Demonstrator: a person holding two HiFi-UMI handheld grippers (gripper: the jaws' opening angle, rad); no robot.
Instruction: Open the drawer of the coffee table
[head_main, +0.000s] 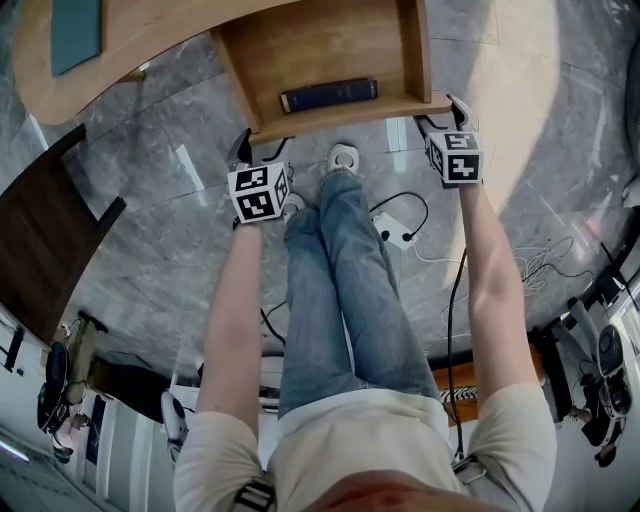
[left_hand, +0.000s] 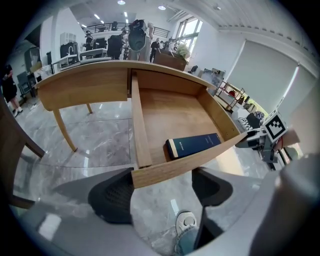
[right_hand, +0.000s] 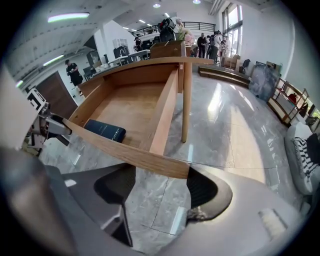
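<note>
The wooden drawer (head_main: 320, 55) stands pulled out from the coffee table (head_main: 150, 35), with a dark blue book (head_main: 328, 94) lying inside near its front panel (head_main: 345, 113). My left gripper (head_main: 265, 152) is at the panel's left end and my right gripper (head_main: 440, 118) at its right end. In the left gripper view the panel's corner (left_hand: 150, 175) lies just above my left gripper (left_hand: 162, 192), whose jaws stand wide apart, open. In the right gripper view the panel's end (right_hand: 175, 167) sits over my right gripper (right_hand: 160, 187), also open. The book (left_hand: 194, 145) (right_hand: 105, 131) shows in both.
The person's jeans legs (head_main: 340, 280) and white shoe (head_main: 343, 157) are between the grippers on the grey marble floor. A power strip with cables (head_main: 395, 232) lies right of the legs. A dark wooden panel (head_main: 45, 230) stands left. A table leg (right_hand: 186, 100) rises beside the drawer.
</note>
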